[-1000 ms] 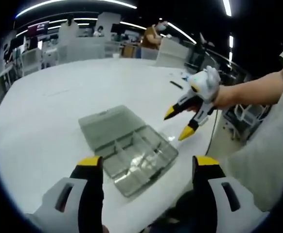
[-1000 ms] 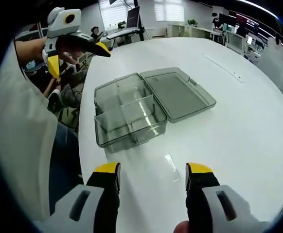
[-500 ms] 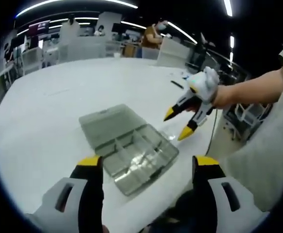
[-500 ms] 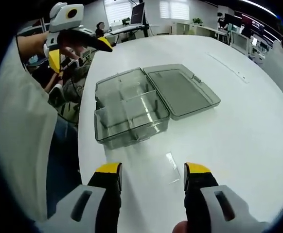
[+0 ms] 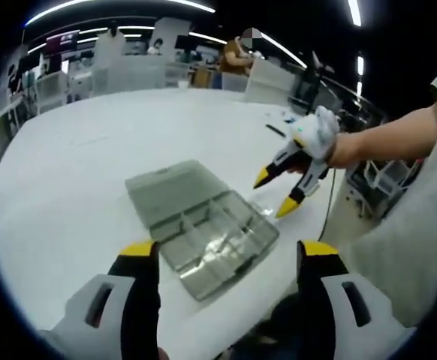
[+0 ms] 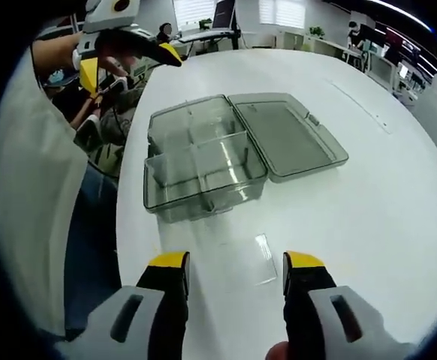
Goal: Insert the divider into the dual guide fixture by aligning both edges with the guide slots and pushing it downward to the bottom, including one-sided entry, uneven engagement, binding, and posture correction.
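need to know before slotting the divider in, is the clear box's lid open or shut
Open. In the right gripper view the lid lies flat on the white table beside the box, whose compartments face up uncovered.

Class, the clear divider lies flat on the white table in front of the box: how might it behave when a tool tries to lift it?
The divider looks thin and flat, so probably light and hard to get under. Its glossy surface on the smooth table suggests it may slide when nudged.

White round table (image 6: 399, 195), open clear box (image 6: 203, 161) and flat divider (image 6: 264, 248) on it.
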